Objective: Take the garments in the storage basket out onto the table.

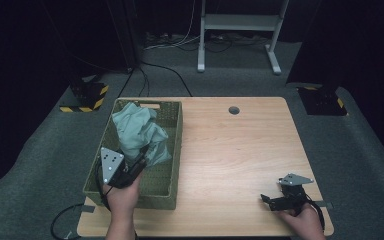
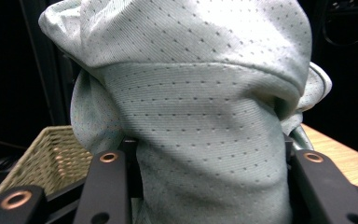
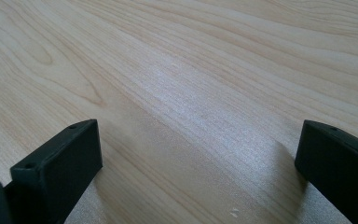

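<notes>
Fingers amid cloth, basket below

cloth top cut off

cloth: pale green, dark dot grid | basket: olive weave | table: light wood grain | jaws: black

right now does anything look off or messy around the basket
Nothing damaged or spilled. The pale green cloth is bunched and lifted above the basket, clamped in the left gripper.
</notes>
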The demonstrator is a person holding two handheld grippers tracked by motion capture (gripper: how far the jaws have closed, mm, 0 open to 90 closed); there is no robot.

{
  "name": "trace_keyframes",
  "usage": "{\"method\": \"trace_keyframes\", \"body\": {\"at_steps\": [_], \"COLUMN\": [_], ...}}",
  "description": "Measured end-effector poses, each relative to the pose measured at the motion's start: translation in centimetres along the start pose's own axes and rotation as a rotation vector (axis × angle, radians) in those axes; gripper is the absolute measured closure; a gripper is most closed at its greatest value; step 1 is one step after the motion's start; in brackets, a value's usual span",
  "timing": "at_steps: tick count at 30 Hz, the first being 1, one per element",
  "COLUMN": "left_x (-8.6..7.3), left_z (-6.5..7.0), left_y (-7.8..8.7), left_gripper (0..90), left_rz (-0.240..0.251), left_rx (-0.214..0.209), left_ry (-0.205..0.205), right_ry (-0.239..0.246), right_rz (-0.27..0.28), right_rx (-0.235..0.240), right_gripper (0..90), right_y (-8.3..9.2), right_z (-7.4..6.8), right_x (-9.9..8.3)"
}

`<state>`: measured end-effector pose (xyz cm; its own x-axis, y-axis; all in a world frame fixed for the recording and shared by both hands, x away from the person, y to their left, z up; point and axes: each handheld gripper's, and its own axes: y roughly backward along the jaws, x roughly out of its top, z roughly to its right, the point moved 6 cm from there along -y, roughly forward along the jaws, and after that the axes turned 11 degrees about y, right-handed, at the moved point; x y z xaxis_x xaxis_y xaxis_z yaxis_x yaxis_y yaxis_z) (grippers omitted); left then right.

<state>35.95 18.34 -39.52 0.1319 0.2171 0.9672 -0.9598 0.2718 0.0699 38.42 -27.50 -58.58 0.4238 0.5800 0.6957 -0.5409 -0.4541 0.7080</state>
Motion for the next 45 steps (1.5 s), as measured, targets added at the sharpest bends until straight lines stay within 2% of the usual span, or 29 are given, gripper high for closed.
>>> {"method": "trace_keyframes", "body": {"at_steps": [5,15,19,24,38,45], "left_x": [0.5,1.1,1.3,1.4,0.7,-0.2], "left_z": [1.2,3.9,4.7,5.8,9.2,10.7], "left_y": [0.3,0.7,0.9,0.9,0.4,-0.4], "left_gripper": [51.2,51.1,51.1,51.1,51.1,51.1], "left_rz": [0.018,0.046,0.058,0.063,0.046,0.017], "left_rx": [-0.036,-0.101,-0.130,-0.149,-0.233,-0.269], "left_ry": [0.005,-0.010,0.008,-0.009,-0.032,-0.034], "right_ry": [0.003,-0.002,-0.003,-0.002,0.000,0.002], "right_rz": [-0.001,0.001,0.001,0.003,0.000,-0.001], "right_rx": [-0.001,0.001,0.002,0.003,0.000,-0.001], "right_gripper": [0.2,0.2,0.2,0.2,0.2,0.2], "right_y": [0.0,0.0,0.0,0.0,0.0,0.0], "right_z": [0.0,0.0,0.0,0.0,0.0,0.0], "right_x": [0.0,0.0,0.0,0.0,0.0,0.0]}}
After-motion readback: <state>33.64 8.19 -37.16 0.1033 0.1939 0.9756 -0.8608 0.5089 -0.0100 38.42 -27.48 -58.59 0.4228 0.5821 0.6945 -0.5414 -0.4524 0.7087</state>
